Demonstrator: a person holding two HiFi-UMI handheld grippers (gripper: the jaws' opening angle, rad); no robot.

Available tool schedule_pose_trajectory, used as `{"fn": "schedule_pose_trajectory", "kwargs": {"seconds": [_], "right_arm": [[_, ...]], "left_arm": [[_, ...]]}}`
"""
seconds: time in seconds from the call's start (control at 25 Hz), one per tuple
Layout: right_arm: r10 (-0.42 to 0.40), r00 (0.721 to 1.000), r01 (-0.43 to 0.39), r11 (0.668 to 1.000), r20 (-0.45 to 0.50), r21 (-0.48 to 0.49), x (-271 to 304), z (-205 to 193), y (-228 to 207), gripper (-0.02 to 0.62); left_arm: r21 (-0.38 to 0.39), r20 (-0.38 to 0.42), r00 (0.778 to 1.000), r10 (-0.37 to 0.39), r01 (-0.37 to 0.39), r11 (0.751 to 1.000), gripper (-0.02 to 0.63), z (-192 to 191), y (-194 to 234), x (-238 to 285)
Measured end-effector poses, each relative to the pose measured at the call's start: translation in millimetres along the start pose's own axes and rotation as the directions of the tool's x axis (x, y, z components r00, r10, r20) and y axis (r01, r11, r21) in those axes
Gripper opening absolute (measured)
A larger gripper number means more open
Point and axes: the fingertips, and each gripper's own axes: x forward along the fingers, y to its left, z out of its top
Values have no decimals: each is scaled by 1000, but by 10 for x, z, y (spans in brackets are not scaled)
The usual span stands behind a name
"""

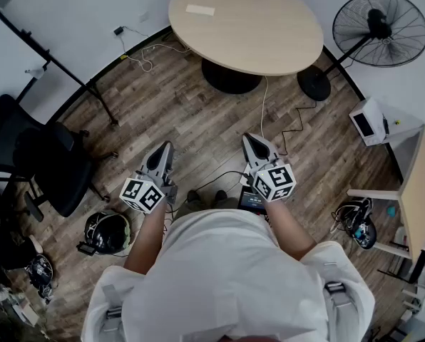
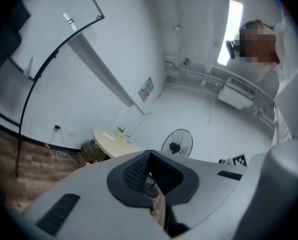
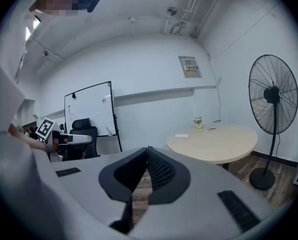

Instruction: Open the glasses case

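Both pairs of jaws are closed and hold nothing. In the left gripper view the left gripper [image 2: 149, 154] has its dark ribbed pads pressed tip to tip. In the right gripper view the right gripper [image 3: 147, 149] is the same, with only a sliver of wooden floor [image 3: 139, 189] showing behind the pads.

In the head view the left gripper [image 1: 167, 146] and right gripper [image 1: 247, 138] sit side by side at the centre of the frame, held near waist level and pointing towards the top of the frame.

Well apart from both, at the top centre, stands a round table [image 1: 269, 41]. On its upper left part lies a pale flat oblong [image 1: 200, 10], its long axis running roughly left to right across the frame. This is probably the glasses case, though it is too small to be sure. It lies almost straight ahead of the gap between the grippers, slightly nearer the left one.

A standing fan [image 1: 376, 28] is at the upper right. Neither hand can reach the table without stepping closer.
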Motion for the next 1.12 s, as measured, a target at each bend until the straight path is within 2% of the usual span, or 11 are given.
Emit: {"fn": "schedule_pose_trajectory", "kwargs": {"seconds": [0.12, 0.36, 0.52, 0.6, 0.84, 1.0, 1.12], "right_arm": [[12, 1000, -12, 1000, 8, -4, -136, 84, -88, 25], [35, 998, -35, 999, 50, -3, -410, 181, -288, 25], [93, 990, -99, 993, 104, 63, -593, 146, -401, 26], [108, 988, -117, 990, 112, 82, -663, 97, -479, 26], [100, 993, -106, 989, 64, 106, -571, -47, -626, 26], [102, 992, -108, 989, 68, 98, -394, -17, -616, 26], [105, 992, -111, 991, 76, 77, -151, 81, -620, 26]], "left_arm": [[97, -31, 998, 46, -43, 994, 12, -101, -133, -23], [228, -34, 994, 103, -93, 969, 12, -147, -402, 83], [359, -76, 992, 99, -66, 931, 12, -283, -695, 226], [390, -94, 992, 86, -43, 920, 12, -375, -817, 275], [305, -153, 987, 39, 9, 952, 13, -591, -887, 266], [257, -161, 985, 59, -16, 966, 13, -619, -667, 273], [243, -135, 988, 71, -37, 969, 12, -494, -404, 424]]}}
